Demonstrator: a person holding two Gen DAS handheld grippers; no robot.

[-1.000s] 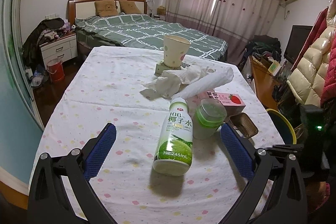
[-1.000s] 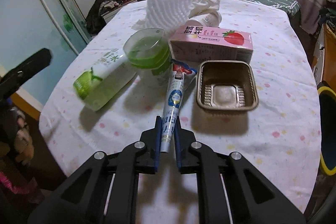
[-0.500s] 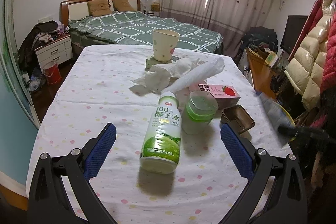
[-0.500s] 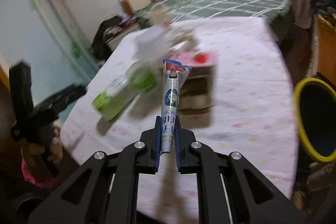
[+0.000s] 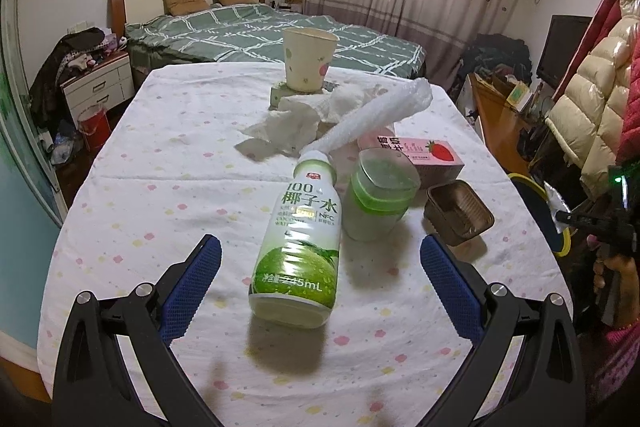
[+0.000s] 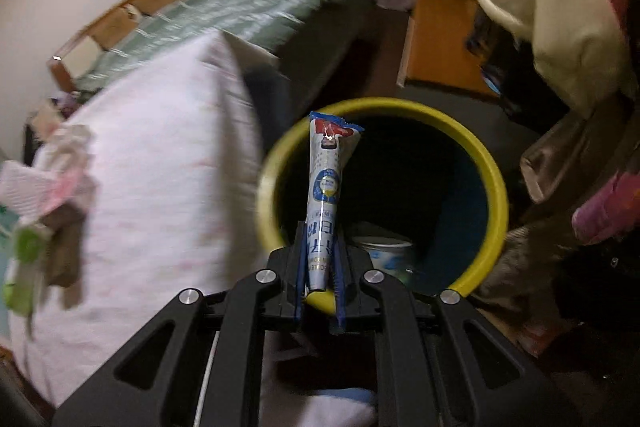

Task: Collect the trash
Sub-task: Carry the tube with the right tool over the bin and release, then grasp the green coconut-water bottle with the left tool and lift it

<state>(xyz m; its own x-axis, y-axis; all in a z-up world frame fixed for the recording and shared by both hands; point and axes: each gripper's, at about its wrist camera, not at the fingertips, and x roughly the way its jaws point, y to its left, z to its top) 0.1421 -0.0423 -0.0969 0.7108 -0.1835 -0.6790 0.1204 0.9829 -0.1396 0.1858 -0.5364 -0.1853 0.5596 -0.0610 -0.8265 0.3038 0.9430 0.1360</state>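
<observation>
My right gripper [image 6: 319,259] is shut on a blue and white wrapper [image 6: 326,183] and holds it upright over the near rim of a yellow-rimmed bin [image 6: 494,179]. The bin has a white item inside. My left gripper [image 5: 318,263] is open above the table, its fingers on either side of a green coconut water bottle [image 5: 299,247] lying on the cloth. Beside the bottle are a green-lidded cup [image 5: 378,203], a brown tray [image 5: 458,213], a pink strawberry carton [image 5: 420,153], crumpled tissue [image 5: 292,119], a foam sleeve [image 5: 380,111] and a paper cup [image 5: 306,61].
The table [image 5: 160,163] has a dotted white cloth. The bin [image 5: 536,195] stands on the floor off its right edge, next to a wooden cabinet [image 6: 436,39] and hanging coats [image 5: 588,107]. A bed [image 5: 248,31] is behind the table.
My right gripper has swung right with the wrapper, away from the table to over the bin. My left gripper has moved a little closer to the bottle and stays open.
</observation>
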